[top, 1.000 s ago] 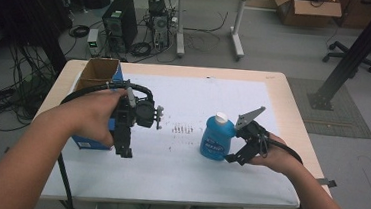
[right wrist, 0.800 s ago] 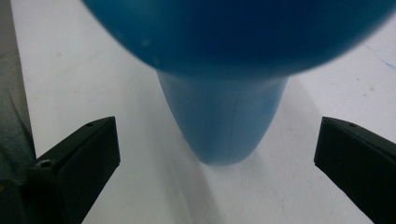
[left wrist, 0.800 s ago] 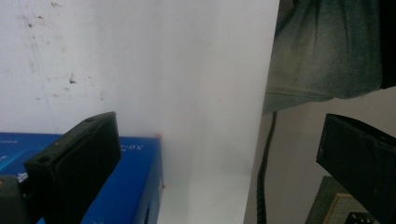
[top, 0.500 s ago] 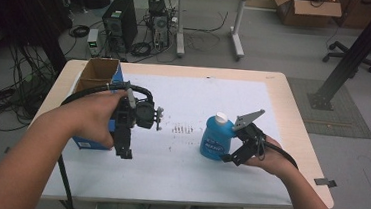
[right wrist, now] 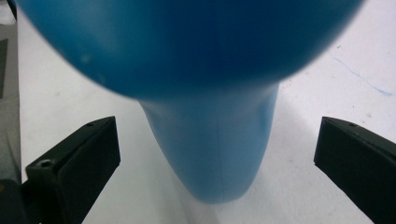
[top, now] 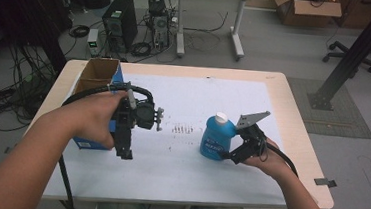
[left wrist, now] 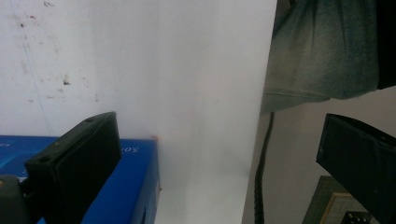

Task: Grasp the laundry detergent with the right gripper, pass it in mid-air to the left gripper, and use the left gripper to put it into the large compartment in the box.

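A blue plastic bottle [top: 216, 139] with a white cap stands upright on the white table cover [top: 194, 92], right of the middle. My right gripper [top: 230, 153] is low at the bottle's right side. In the right gripper view a narrow blue part of the bottle [right wrist: 215, 149] sits between the jaws of my right gripper [right wrist: 217, 137], which are open and clear of it on both sides. My left gripper [top: 123, 152] is held above the table's left part, pointing back at the near edge. Its jaws are open and empty, as my left gripper [left wrist: 219, 140] shows from its own camera.
A blue carton [top: 91, 127] with an open cardboard top stands at the table's left side, and its corner [left wrist: 135, 172] lies beside the left jaw. Small dark marks [top: 181, 130] dot the cover. Beyond the table's far edge are a computer tower [top: 117, 24], cables and another desk.
My right gripper has edged a little nearer to the bottle's base. The left gripper and the bottle have stayed where they were.
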Action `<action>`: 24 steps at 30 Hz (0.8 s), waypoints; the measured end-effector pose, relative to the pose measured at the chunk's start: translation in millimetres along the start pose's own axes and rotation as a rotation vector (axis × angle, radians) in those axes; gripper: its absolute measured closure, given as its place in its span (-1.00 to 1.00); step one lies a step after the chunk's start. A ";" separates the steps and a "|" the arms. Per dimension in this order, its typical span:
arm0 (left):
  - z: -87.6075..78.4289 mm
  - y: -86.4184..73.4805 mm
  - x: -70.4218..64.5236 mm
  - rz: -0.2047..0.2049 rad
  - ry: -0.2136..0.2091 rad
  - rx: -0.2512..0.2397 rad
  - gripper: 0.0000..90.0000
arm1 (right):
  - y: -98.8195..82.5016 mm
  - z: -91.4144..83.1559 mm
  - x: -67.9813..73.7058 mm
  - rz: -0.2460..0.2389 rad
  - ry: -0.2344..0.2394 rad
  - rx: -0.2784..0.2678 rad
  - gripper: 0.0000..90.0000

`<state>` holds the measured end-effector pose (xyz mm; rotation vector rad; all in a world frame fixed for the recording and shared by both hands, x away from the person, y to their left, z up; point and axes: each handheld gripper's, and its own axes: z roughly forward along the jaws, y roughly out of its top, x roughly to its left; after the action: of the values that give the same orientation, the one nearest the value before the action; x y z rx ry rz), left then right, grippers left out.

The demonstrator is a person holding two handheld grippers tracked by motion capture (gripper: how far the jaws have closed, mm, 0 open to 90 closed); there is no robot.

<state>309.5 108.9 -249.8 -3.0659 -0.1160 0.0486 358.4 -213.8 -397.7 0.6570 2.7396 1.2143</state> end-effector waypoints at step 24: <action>3.1 0.4 1.8 0.007 -0.004 -0.010 -0.99 | -5.5 13.9 5.1 0.006 -0.006 -0.144 -0.99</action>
<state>311.3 108.8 -253.0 -3.0762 -0.1067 0.0543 355.1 -205.3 -410.7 0.6519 2.6160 1.3919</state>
